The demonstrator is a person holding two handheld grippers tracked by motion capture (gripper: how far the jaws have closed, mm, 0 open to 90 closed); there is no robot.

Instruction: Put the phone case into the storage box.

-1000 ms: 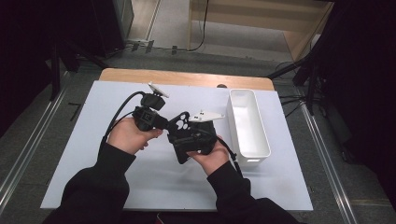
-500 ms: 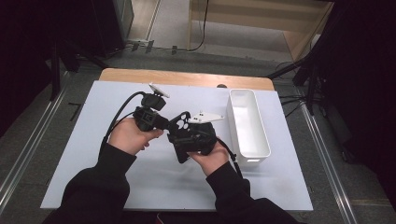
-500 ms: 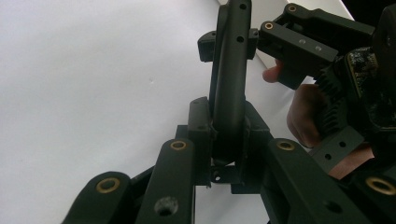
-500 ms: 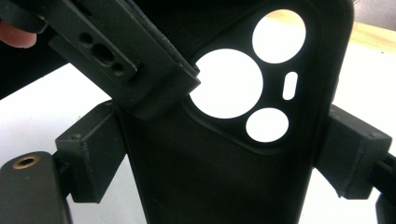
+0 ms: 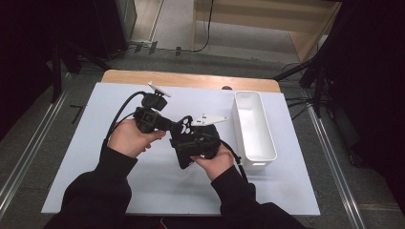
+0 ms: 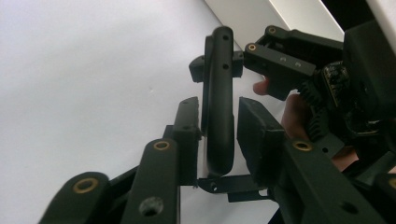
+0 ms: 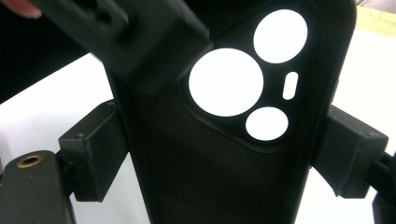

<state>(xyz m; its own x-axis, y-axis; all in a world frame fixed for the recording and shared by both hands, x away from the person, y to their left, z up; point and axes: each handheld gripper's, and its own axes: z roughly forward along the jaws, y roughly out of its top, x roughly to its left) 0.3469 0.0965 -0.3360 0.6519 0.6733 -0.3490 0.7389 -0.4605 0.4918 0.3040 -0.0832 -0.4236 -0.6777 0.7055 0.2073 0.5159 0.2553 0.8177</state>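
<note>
- The worktop [image 5: 95, 157], covered in a white sheet, carries a long white bin [image 5: 253, 125] at its right side, well apart from the hands.
- Over the middle of the worktop the person holds both claws up close together, off the surface.
- The right claw [image 7: 224, 154] pinches a black phone case [image 7: 219, 154] across its width: one pad presses each long edge, just below the round camera cut-outs, through which the white sheet shows.
- The left claw [image 6: 219, 135] straddles the same phone case [image 6: 219, 107], seen edge-on and standing upright between its pads. Its jaws have just been opening; a narrow gap shows at the right-hand pad, while the left-hand pad lies against the case or nearly so, so the claw stands slightly spread and does not clamp the case.
- In the high view the phone case sits between the two claws, mostly hidden by them.
</note>
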